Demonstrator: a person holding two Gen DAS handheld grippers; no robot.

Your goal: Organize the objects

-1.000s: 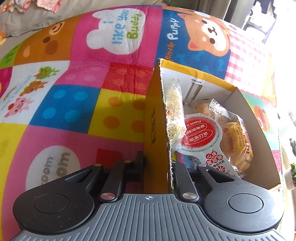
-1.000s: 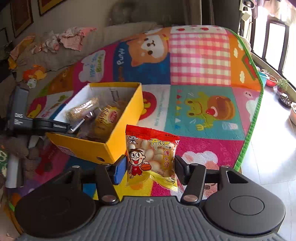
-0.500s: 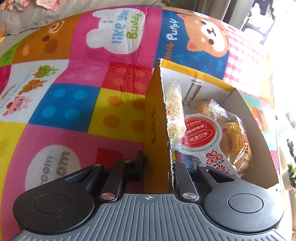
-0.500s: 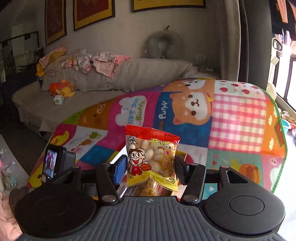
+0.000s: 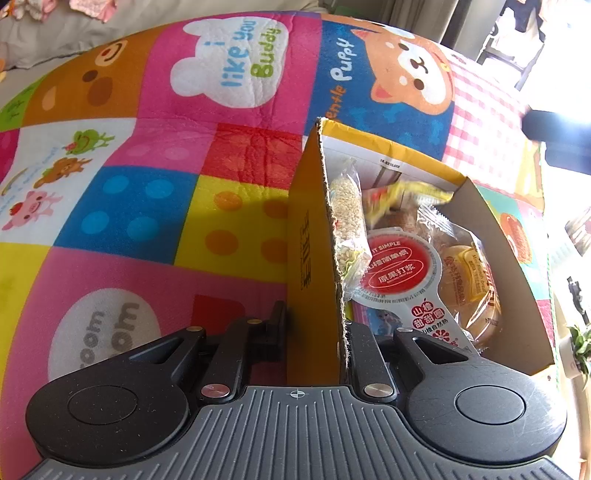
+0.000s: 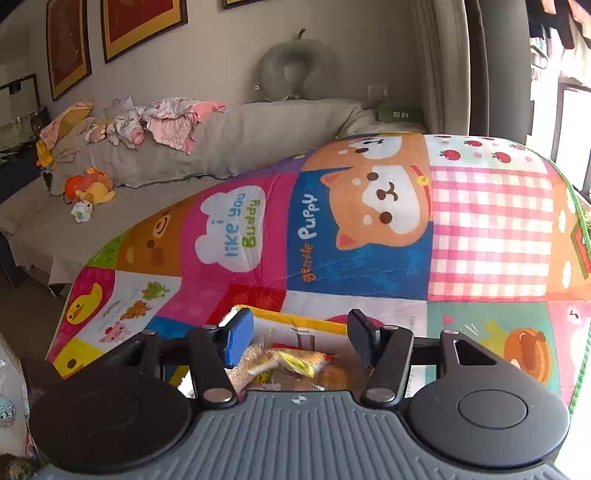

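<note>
Where right gripper (image 6: 295,341) pinched snack bag (image 5: 406,194) before: jaws spread, bag in box (image 5: 314,236); left gripper (image 5: 314,328) clamping box wall.

Home living room, cartoon play mat (image 6: 332,236), cushioned sofa (image 6: 236,144), framed pictures (image 6: 140,22)

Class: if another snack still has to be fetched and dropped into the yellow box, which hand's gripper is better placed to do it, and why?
The right gripper: its jaws stand open and empty above the yellow box, the blurred snack packet already in it. The left gripper is clamped on the box's wall, steadying it.
</note>
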